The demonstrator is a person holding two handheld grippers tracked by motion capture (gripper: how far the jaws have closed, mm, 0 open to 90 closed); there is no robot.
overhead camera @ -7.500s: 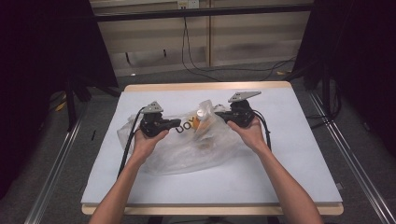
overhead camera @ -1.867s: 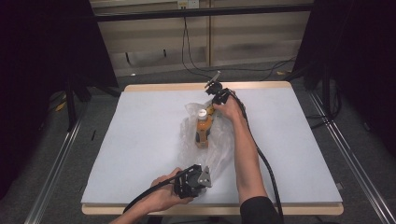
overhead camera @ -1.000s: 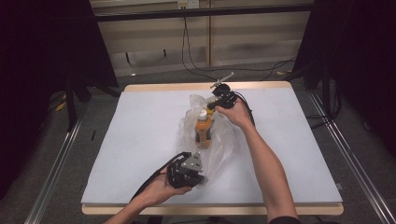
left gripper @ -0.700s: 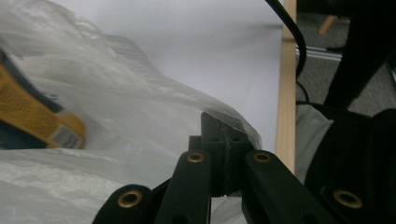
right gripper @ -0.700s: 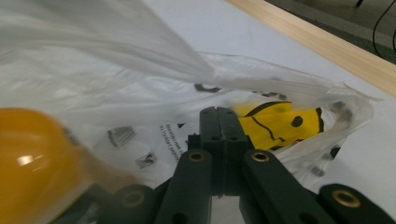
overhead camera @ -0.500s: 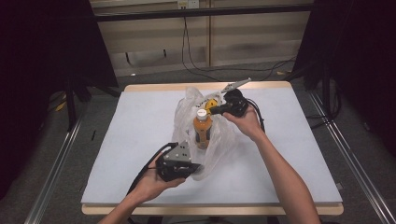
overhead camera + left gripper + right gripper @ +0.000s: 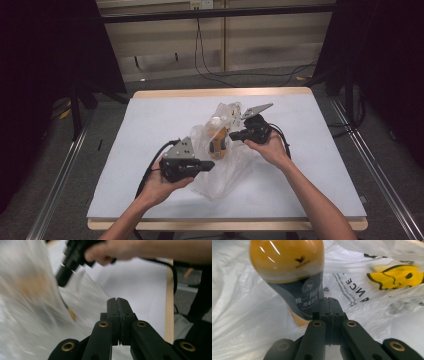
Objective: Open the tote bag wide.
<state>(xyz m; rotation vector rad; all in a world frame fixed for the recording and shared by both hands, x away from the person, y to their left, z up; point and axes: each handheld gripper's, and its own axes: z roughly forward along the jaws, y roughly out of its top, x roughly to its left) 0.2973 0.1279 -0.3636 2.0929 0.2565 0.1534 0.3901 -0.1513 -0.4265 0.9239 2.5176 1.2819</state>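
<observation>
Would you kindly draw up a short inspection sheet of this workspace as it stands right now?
Surface: white-topped table with a pale wooden edge, bare around the work.
Job's things: crumpled clear plastic bag mid-table; orange drink bottle with a dark label upright inside it.
Clutter: nothing seen.
Grippers: left gripper jaws closed, at the bag's near side; whether film is pinched cannot be told. Right gripper jaws closed at the bag's upper part, beside the bottle.
Cables: black cable trails from the left gripper; another loops from the right; more on the floor beyond.
Surroundings: metal rails on both sides, dark curtains, pale wall panels.
</observation>
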